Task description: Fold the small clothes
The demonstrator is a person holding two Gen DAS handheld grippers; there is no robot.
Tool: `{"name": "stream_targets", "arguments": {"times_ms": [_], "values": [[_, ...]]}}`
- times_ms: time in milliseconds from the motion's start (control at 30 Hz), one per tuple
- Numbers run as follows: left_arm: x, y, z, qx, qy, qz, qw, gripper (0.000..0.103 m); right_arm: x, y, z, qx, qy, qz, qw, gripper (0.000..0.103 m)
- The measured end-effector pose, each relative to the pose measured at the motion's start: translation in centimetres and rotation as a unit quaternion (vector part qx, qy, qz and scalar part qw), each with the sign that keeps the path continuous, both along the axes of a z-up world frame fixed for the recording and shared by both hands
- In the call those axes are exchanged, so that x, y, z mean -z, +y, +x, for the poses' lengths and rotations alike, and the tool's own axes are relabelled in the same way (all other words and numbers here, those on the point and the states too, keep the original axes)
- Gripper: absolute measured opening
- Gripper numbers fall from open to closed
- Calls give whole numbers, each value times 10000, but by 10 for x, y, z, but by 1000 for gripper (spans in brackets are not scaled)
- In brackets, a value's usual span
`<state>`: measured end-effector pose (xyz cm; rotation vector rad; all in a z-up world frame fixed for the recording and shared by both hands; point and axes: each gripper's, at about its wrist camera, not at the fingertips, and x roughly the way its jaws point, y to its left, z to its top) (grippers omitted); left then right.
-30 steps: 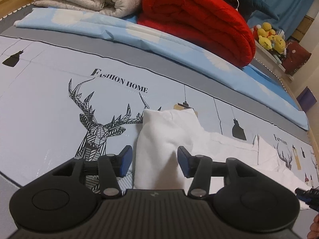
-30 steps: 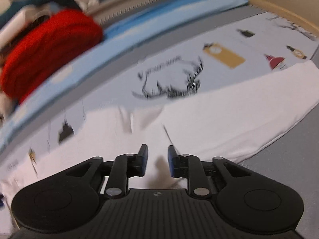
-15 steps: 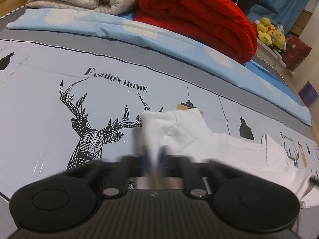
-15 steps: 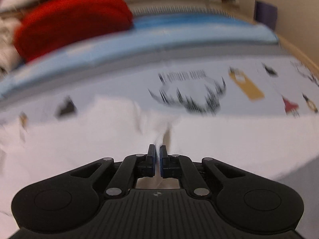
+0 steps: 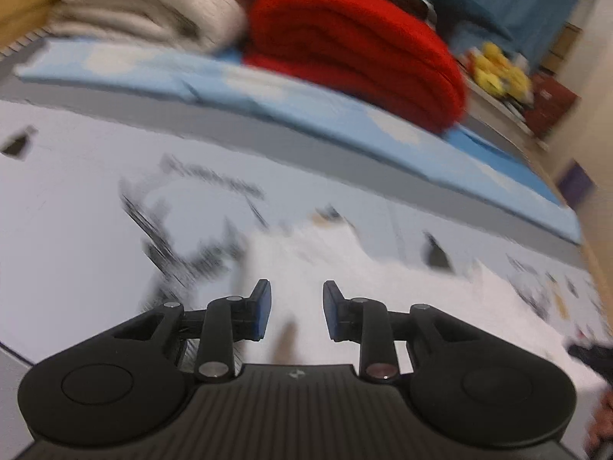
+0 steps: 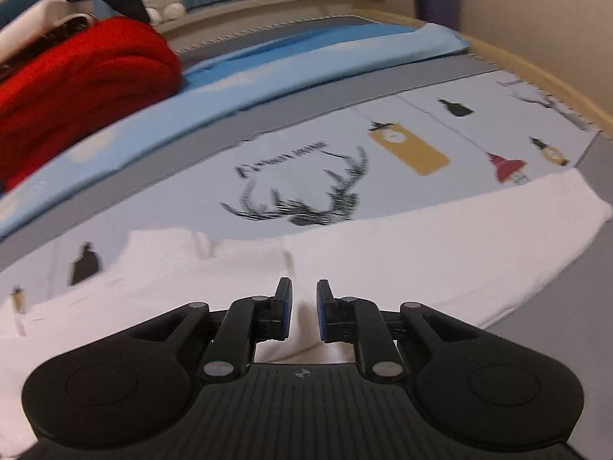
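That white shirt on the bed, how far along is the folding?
Early on. The white shirt still lies spread out across the printed bed sheet, with only a small bunched part at one end. Nothing is in hand: the left gripper and right gripper both sit over the cloth with jaws that have just been opening, apart and not pinching it. All the main folds look left to do.

Bed (image 6: 440, 88) with deer-print sheet (image 6: 306, 188); on it lie a white garment (image 6: 421, 253), a folded red blanket (image 5: 356, 50) and cream bedding (image 5: 145, 4).
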<state>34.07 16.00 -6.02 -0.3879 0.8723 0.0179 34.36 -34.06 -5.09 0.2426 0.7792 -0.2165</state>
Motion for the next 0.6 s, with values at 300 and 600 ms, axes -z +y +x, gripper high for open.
{"name": "stream_targets", "arguments": {"times_ms": [300,600], "values": [[49,-13,-11,300,1451,685,9866,4,-3,9,-4,-74,224,256,9994,15],[37,-32,-15,427,1274,901,9868,25,-20,-4,-20,-93,210,242,9994,25]]}}
